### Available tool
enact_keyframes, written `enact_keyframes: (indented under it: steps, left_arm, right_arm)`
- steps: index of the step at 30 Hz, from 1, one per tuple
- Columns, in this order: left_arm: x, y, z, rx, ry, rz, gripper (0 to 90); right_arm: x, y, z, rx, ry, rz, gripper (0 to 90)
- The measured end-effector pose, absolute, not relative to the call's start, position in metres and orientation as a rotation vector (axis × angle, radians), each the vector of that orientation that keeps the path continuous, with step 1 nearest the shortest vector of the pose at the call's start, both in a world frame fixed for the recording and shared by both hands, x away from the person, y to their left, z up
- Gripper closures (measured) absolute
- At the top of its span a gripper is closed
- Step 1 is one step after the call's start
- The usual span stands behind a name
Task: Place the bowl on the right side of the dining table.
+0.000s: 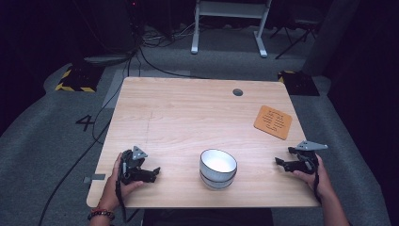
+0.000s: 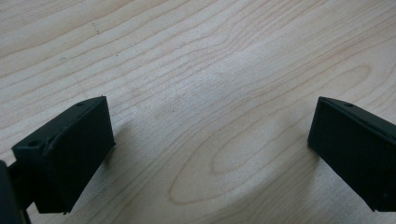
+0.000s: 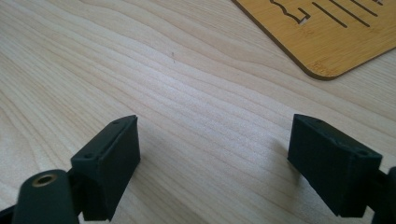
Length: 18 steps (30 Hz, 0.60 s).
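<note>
A white bowl (image 1: pixel 218 168) stacked on another stands near the table's front edge, in the middle. A thin wooden coaster (image 1: pixel 273 122) with cut slots lies at the right, and its corner (image 3: pixel 327 32) reaches into the right gripper view. My left gripper (image 1: pixel 154 173) rests on the table left of the bowls, jaws wide apart over bare wood (image 2: pixel 210 121). My right gripper (image 1: pixel 281 157) rests right of the bowls, in front of the coaster, with its jaws open and nothing between them (image 3: pixel 212 154).
The light wooden table (image 1: pixel 188 113) has a round grey cable hole (image 1: pixel 237 92) at the back right. Cables run over the grey floor at the left, and a white desk frame (image 1: pixel 230 19) stands behind the table.
</note>
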<state>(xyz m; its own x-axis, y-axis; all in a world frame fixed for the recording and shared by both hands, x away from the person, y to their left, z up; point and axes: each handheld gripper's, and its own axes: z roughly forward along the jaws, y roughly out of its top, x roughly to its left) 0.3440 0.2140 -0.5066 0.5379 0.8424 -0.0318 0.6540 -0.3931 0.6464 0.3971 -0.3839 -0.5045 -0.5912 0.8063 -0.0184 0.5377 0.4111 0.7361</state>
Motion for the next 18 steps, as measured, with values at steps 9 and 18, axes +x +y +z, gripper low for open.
enact_keyframes:
  steps: [9,18]
  left_arm:
    - [0.3438,0.2136,-0.5068,2.164,1.206,0.410,0.4]
    - [0.3433,0.2134,-0.5068,2.161,1.212,0.409,0.4]
  right_arm:
    - [0.3968,-0.3845,-0.5045,1.150,2.304,0.994,16.7]
    - [0.3972,-0.3855,-0.5004,1.129,2.300,0.988,19.1]
